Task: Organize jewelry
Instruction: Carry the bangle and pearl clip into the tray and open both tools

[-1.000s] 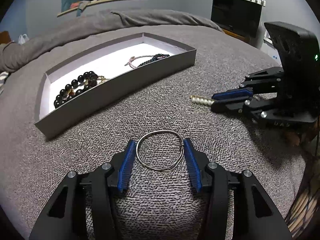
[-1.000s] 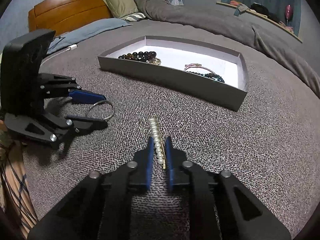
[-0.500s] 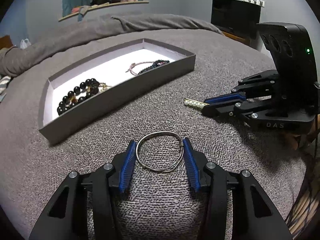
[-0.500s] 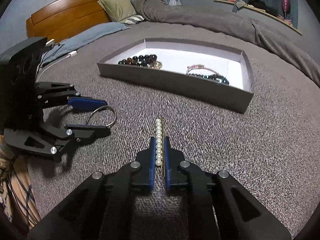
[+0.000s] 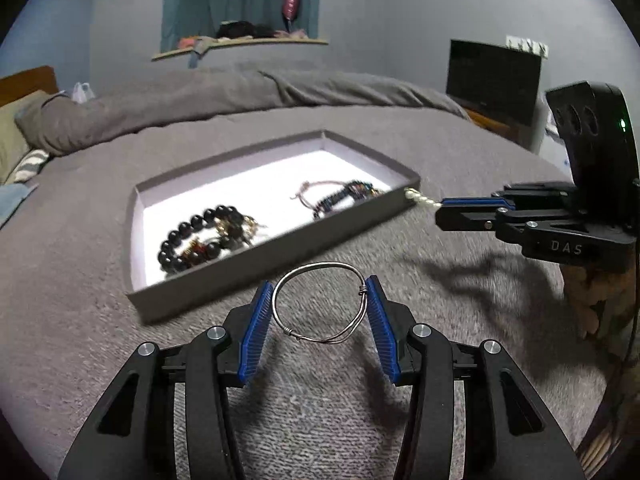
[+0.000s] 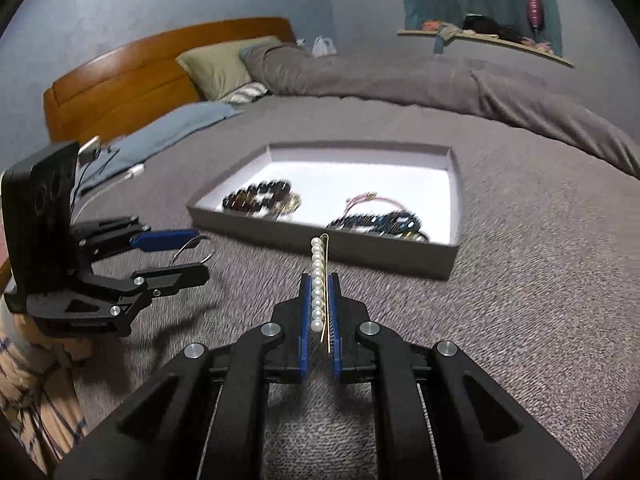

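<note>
Bracelets [image 5: 208, 236] lie in tray [image 5: 276, 258] on bed [image 5: 460, 148].

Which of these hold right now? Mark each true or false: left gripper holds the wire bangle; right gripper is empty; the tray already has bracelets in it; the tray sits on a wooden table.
1. The left gripper holds the wire bangle. True: both pads press its sides.
2. The right gripper is empty. False: it is shut on a pearl hair pin.
3. The tray already has bracelets in it. True: a black bead bracelet and a dark beaded bracelet lie inside.
4. The tray sits on a wooden table. False: it rests on the grey bed cover.
</note>
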